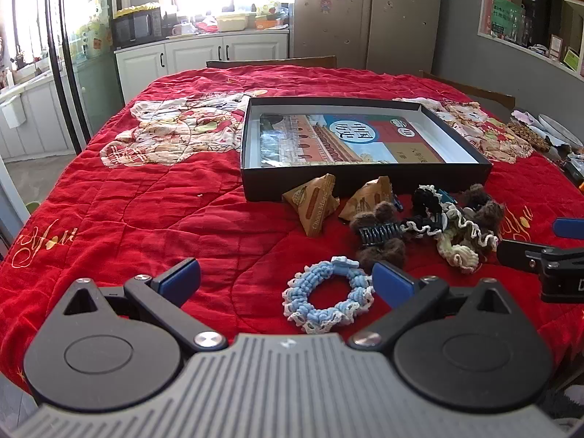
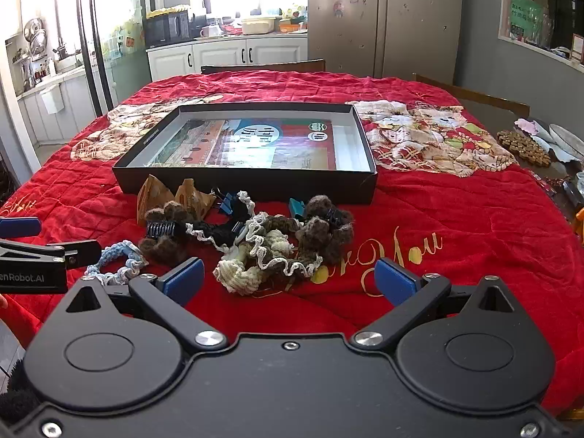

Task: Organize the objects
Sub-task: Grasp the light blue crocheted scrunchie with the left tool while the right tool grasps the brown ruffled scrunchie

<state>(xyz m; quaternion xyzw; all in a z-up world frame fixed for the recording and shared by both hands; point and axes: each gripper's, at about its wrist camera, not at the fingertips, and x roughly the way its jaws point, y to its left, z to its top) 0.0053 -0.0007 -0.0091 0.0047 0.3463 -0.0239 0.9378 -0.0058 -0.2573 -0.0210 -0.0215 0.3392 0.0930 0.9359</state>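
— Tools first: we are holding the left tool (image 1: 286, 279) and the right tool (image 2: 288, 277) spread wide, both empty.

— Agreed; we are just starting. The blue scrunchie (image 1: 328, 295) is lying between the left tips, near the black box (image 1: 361, 177).

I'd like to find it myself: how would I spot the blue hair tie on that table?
Start at the black box on the red quilt. In front of it lies a heap of hair accessories; the blue scrunchie sits alone, nearest the left gripper. It is the only pale blue, white-edged ring.
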